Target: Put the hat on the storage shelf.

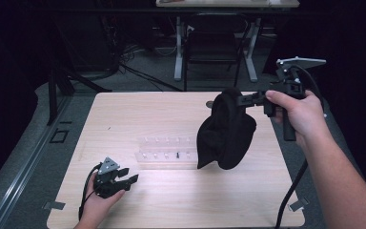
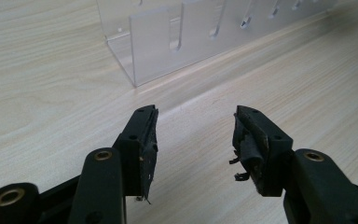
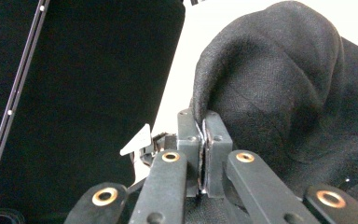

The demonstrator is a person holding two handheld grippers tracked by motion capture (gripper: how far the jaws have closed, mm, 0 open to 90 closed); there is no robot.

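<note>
Two grippers: right gripper [image 1: 240,100] pinches black cloth [image 1: 226,131], lifted above table [image 1: 171,200]; left gripper [image 1: 129,175] rests agape near clear rack [image 1: 164,151].

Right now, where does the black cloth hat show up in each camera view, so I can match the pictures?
High view: the black cloth hat hangs right of centre above the table, pinched by the right hand-held gripper.
Left gripper view: I can't find it there.
Right gripper view: it fills the upper right, its edge clamped between the jaws.
Shared landmark: the right hand-held gripper's shut jaws on the hat's edge.
</note>
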